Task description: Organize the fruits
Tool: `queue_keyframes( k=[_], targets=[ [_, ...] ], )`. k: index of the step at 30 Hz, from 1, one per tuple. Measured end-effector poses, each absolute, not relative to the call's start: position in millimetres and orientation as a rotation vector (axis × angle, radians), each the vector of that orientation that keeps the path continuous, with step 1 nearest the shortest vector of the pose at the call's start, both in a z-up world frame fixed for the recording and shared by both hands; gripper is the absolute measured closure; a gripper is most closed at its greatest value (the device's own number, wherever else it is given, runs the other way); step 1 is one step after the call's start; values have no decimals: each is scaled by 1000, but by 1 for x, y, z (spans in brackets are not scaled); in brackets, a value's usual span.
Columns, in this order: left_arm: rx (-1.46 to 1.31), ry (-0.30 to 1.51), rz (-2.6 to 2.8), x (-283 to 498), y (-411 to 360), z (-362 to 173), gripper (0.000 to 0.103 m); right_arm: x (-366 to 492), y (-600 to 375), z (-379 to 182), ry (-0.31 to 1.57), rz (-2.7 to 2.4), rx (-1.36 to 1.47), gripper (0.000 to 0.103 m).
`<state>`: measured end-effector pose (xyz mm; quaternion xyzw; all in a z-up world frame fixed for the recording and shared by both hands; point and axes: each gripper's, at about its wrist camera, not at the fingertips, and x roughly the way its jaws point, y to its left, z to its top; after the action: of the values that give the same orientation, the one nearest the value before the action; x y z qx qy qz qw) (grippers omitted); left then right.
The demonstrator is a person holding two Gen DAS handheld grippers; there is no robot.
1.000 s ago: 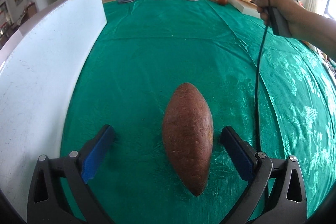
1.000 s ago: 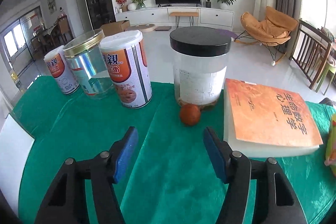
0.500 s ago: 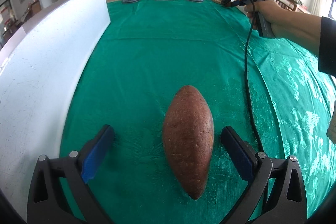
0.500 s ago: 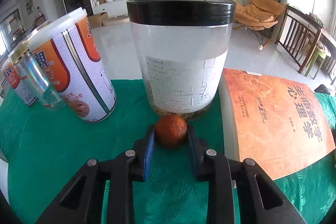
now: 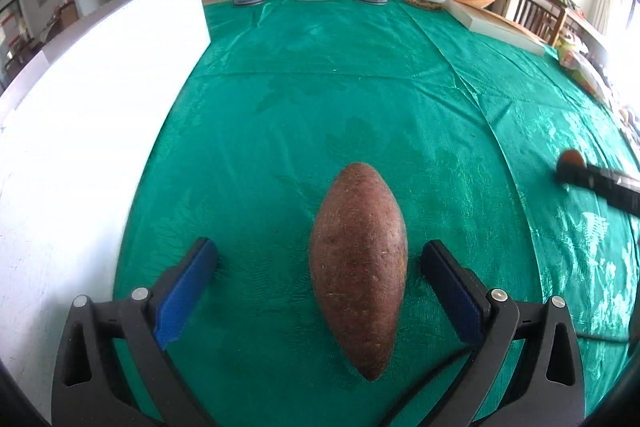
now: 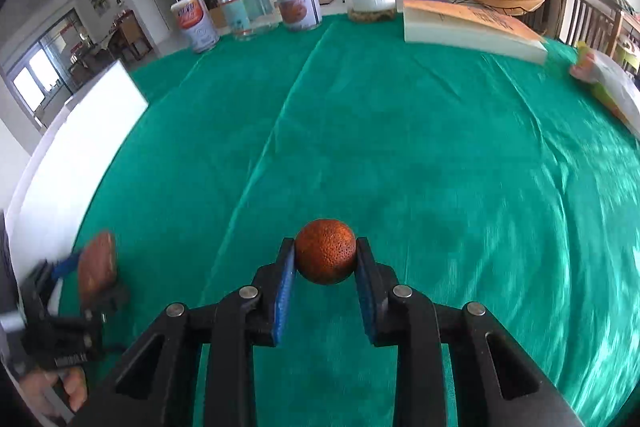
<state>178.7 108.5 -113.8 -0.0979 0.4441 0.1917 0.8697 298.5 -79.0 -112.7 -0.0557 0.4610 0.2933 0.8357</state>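
Orange fruit (image 6: 325, 251) sits clenched in the right claw (image 6: 325, 267), angled down over the table (image 6: 400, 147); left claw (image 5: 318, 291) gapes astride the sweet potato (image 5: 358, 303).

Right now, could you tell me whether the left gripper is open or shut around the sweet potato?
Open: the left gripper has both blue pads clear of the sweet potato.

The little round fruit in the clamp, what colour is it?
The round fruit is dark reddish-orange with a pitted skin, clearest in the right wrist view.
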Motion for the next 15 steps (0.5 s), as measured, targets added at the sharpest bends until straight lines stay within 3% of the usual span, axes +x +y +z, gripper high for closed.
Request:
queue_keyframes(
  k=[4, 6, 8, 10, 11, 15],
  targets=[
    [-205, 929, 401, 179, 108, -114, 1, 264, -95, -117, 917, 563, -109, 70],
    [-205, 929, 402, 178, 108, -114, 0, 258, -89, -117, 897, 581, -149, 53],
    [-205, 929, 401, 178, 108, -114, 0, 253, -67, -119, 901, 594, -264, 21],
    [-205, 929, 401, 178, 108, -114, 0, 252, -44, -122, 892, 635, -351, 4],
    [-205, 929, 401, 178, 108, -114, 0, 254, -39, -123, 899, 642, -367, 0],
    [-204, 930, 402, 178, 108, -114, 0, 279, -38, -125, 914, 697, -348, 0]
  ],
)
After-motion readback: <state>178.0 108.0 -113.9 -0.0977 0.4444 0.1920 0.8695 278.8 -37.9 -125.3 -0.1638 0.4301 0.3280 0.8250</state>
